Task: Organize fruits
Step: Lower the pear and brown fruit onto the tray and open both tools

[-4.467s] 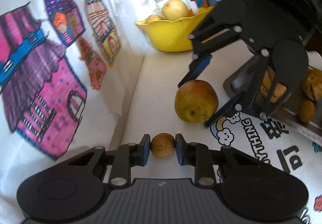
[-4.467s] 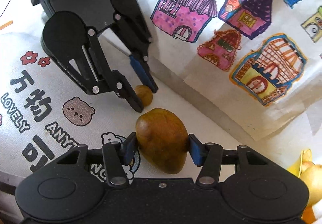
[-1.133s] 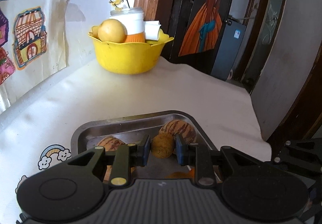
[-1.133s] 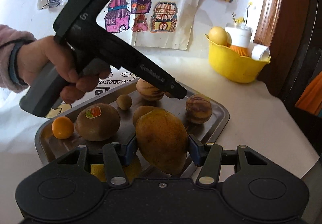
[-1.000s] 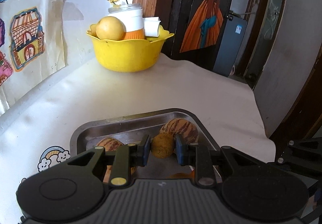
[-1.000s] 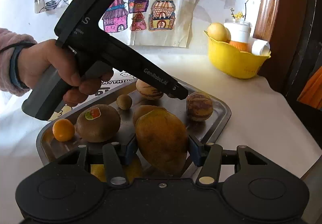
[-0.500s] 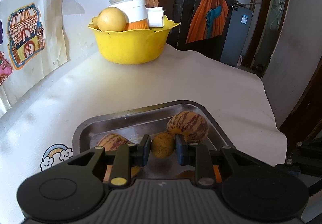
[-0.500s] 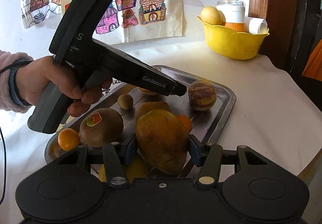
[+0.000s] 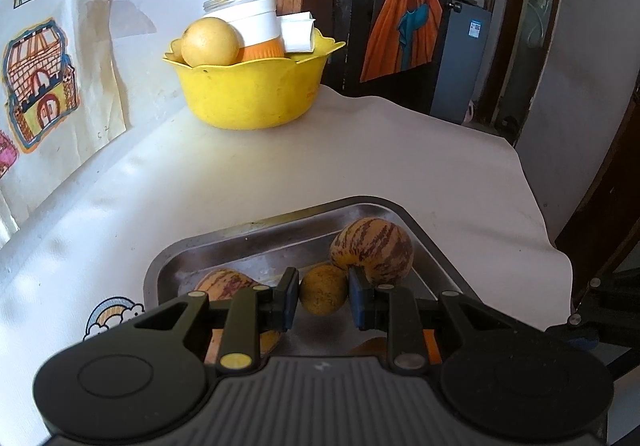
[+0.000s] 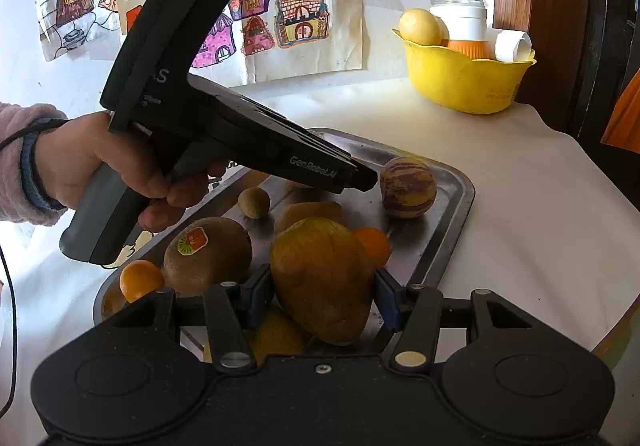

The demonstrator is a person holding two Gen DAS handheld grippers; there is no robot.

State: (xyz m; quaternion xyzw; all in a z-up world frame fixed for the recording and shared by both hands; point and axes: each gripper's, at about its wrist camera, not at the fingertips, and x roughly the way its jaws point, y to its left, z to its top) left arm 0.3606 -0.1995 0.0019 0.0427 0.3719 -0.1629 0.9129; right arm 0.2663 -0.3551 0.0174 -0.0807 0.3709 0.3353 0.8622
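My left gripper [image 9: 323, 296] is shut on a small round brownish-yellow fruit [image 9: 323, 288], held just above the metal tray [image 9: 256, 230]. In front of it lies a striped melon [image 9: 372, 252], and a second striped fruit [image 9: 224, 284] sits at the left. My right gripper [image 10: 322, 294] is shut on a large brown-yellow mango [image 10: 324, 278] over the tray's near end [image 10: 452, 205]. In the right wrist view a hand [image 10: 88, 161] holds the left tool's black body [image 10: 224, 133], which reaches over the tray.
In the tray lie a stickered kiwi [image 10: 208, 254], two small oranges [image 10: 140, 280], a small brown fruit [image 10: 254, 202] and a striped melon [image 10: 406, 185]. A yellow bowl [image 10: 464, 81] with fruit and a jar stands at the back by the wall. The table's edge drops off at the right.
Since the oldest frames both grippers have carried their fruits from the cloth by the wall to above the tray. Over the last second both only rolled slightly.
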